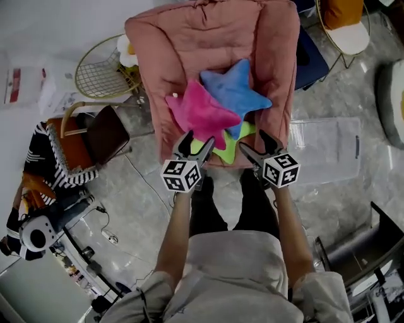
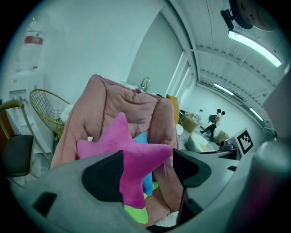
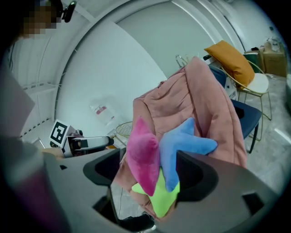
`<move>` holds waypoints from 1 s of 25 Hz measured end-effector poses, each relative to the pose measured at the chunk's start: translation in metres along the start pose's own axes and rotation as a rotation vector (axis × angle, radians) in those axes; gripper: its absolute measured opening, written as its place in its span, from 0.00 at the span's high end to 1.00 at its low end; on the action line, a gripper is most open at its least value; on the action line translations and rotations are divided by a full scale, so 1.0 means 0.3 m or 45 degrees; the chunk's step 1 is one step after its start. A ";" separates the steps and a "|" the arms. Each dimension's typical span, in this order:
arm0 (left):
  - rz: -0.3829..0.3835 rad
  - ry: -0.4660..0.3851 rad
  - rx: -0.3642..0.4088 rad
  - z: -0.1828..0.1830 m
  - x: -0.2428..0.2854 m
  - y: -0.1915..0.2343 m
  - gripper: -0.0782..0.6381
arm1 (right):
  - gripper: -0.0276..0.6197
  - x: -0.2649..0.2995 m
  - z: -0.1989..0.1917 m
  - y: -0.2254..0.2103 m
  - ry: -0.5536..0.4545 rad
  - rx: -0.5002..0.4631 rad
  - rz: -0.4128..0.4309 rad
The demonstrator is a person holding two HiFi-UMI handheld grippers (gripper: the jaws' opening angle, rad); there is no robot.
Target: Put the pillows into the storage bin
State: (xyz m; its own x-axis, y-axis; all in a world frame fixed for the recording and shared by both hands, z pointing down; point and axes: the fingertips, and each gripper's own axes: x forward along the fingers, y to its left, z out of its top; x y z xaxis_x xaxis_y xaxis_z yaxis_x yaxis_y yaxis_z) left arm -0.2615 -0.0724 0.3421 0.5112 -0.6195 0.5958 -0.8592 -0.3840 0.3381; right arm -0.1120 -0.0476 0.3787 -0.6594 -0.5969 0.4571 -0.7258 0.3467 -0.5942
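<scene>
Three star pillows lie piled on the seat of a pink padded armchair [image 1: 189, 38]: a magenta one [image 1: 202, 113], a blue one [image 1: 235, 90] and a lime green one [image 1: 230, 144] underneath. My left gripper [image 1: 194, 145] hovers open just in front of the magenta pillow [image 2: 132, 159], apart from it. My right gripper [image 1: 254, 145] is open at the chair's front edge, facing the blue pillow [image 3: 182, 145] and the green pillow [image 3: 163, 198]. A clear storage bin [image 1: 325, 151] lies on the floor right of the chair.
A wire chair [image 1: 104, 66] and a dark brown chair [image 1: 95, 135] stand left of the armchair. A blue seat [image 1: 312, 60] and a chair with an orange cushion [image 1: 346, 19] are behind it at the right. My legs stand close before the armchair.
</scene>
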 end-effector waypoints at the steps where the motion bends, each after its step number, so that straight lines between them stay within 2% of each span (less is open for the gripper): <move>1: 0.022 -0.020 -0.018 -0.012 0.001 0.009 0.46 | 0.37 0.028 0.003 -0.007 0.012 -0.011 0.024; 6: 0.124 -0.097 -0.157 -0.133 -0.006 0.078 0.46 | 0.37 0.110 0.017 0.021 0.057 -0.083 0.149; 10: 0.165 -0.104 -0.247 -0.228 -0.010 0.134 0.46 | 0.37 0.148 0.029 0.009 0.042 -0.043 0.205; 15: 0.171 -0.067 -0.203 -0.297 -0.068 0.239 0.46 | 0.36 0.287 0.005 0.031 -0.073 0.038 0.189; 18: 0.155 -0.045 -0.211 -0.333 -0.080 0.303 0.46 | 0.29 0.355 -0.003 0.091 -0.096 -0.056 0.194; 21: 0.109 -0.057 -0.184 -0.295 -0.035 0.349 0.46 | 0.18 0.424 -0.001 0.117 -0.084 -0.103 0.227; 25: 0.000 -0.068 -0.158 -0.259 0.055 0.361 0.46 | 0.16 0.478 0.012 0.100 -0.083 -0.060 0.253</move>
State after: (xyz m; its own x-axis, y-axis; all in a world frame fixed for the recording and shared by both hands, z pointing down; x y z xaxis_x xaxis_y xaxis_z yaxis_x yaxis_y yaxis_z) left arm -0.3476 -0.0709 0.4450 0.5088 -0.6560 0.5574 -0.8532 -0.2983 0.4278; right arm -0.2277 -0.1254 0.4240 -0.7774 -0.5584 0.2896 -0.5923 0.4949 -0.6358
